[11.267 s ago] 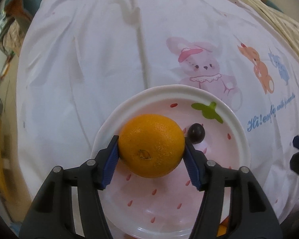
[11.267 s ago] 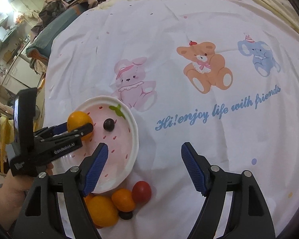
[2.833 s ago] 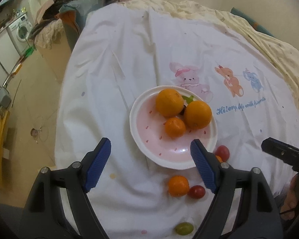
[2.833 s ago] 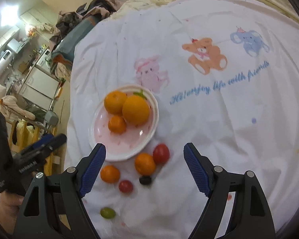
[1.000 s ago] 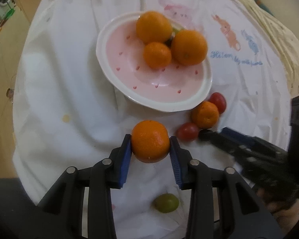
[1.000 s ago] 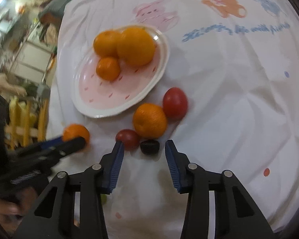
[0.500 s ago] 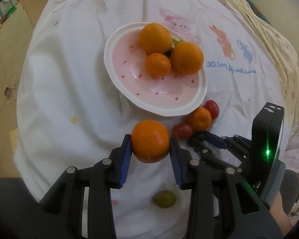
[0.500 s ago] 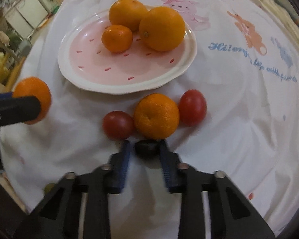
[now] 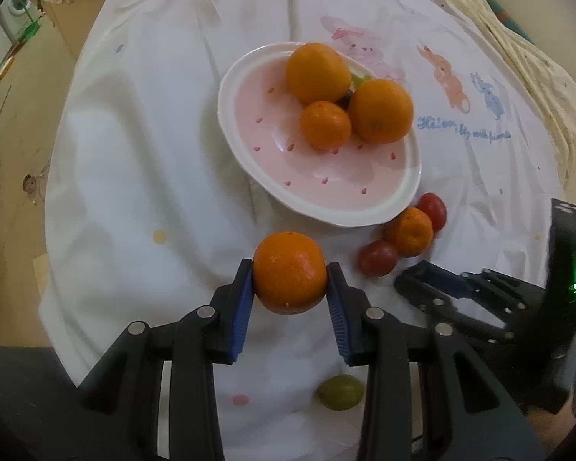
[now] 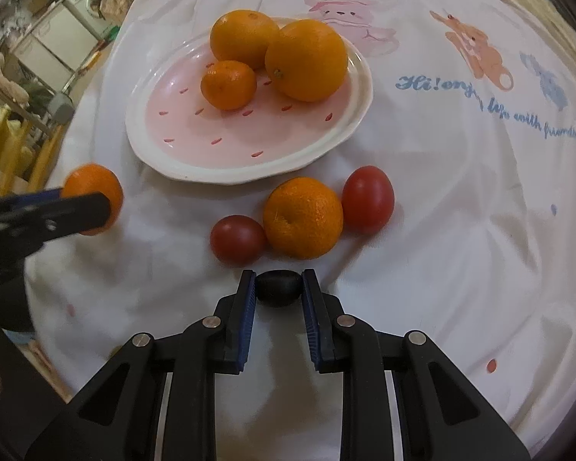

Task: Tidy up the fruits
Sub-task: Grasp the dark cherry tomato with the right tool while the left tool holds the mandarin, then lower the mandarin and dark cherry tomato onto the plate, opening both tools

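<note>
My left gripper (image 9: 290, 284) is shut on a small orange (image 9: 290, 272) and holds it above the cloth, just in front of the pink plate (image 9: 257, 123). The plate holds two large oranges (image 9: 318, 72) and a small one (image 9: 325, 125). My right gripper (image 10: 278, 288) is shut on a dark grape (image 10: 278, 287) near the cloth. Just beyond it lie a small orange (image 10: 302, 217) and two red tomatoes (image 10: 237, 238), in front of the plate (image 10: 153, 130). A green grape (image 9: 341, 392) lies below my left gripper.
A white cloth (image 10: 460, 192) with cartoon animals and blue lettering covers the round table. The table edge and the floor (image 9: 15, 123) are at the left. Household furniture (image 10: 69, 34) stands at the far left in the right wrist view.
My left gripper has closed on a small orange and lifted it a little towards the plate. My right gripper has come down and closed on the dark grape.
</note>
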Demonstrator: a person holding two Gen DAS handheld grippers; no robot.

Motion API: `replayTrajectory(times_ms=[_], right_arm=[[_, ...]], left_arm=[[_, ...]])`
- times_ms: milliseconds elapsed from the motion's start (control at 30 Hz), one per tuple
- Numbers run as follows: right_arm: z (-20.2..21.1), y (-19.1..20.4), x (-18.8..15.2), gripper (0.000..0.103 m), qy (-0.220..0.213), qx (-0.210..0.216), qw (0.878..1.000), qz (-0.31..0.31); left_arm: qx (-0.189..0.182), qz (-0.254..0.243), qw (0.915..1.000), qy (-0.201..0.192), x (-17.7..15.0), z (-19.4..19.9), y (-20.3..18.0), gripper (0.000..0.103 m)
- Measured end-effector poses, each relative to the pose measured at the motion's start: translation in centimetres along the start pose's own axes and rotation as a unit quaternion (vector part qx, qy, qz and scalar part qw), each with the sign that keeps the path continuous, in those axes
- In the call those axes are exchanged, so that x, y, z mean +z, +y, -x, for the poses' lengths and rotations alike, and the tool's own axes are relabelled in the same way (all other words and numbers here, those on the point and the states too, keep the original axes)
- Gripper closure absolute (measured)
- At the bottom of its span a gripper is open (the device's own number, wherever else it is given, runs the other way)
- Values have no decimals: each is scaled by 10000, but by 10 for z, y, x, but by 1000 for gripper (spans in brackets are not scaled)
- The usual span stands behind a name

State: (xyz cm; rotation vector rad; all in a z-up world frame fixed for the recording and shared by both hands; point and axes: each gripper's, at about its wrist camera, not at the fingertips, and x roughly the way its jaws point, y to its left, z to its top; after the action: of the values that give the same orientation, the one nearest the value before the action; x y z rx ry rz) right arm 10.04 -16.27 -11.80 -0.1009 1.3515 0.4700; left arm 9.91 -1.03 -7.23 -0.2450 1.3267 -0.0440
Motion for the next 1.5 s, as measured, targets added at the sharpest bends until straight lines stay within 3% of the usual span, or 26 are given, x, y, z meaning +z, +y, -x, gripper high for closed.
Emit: replayTrajectory(times_ms=[300,700,1067,1267,1500], right_arm=[[26,-17,-4,78,-248,540,9970,-489],[79,-27,16,78,-1432,1284,9780,-802],[116,-54,53,78,-2181,1474,9611,-841],[123,-61,73,78,-2437,1577,9537,-793],[117,-60,100,78,-2501,1530,9542,-591]], left_arm=[[276,-29,9995,-122,-1,-1,8,70],[370,10,9967,-719,11,38,18,70],[456,-26,9935,-1041,60,68,23,70],[660,-441,9919,-993,82,65,13,70],[696,-432,9929,-863,103,49,9,70]])
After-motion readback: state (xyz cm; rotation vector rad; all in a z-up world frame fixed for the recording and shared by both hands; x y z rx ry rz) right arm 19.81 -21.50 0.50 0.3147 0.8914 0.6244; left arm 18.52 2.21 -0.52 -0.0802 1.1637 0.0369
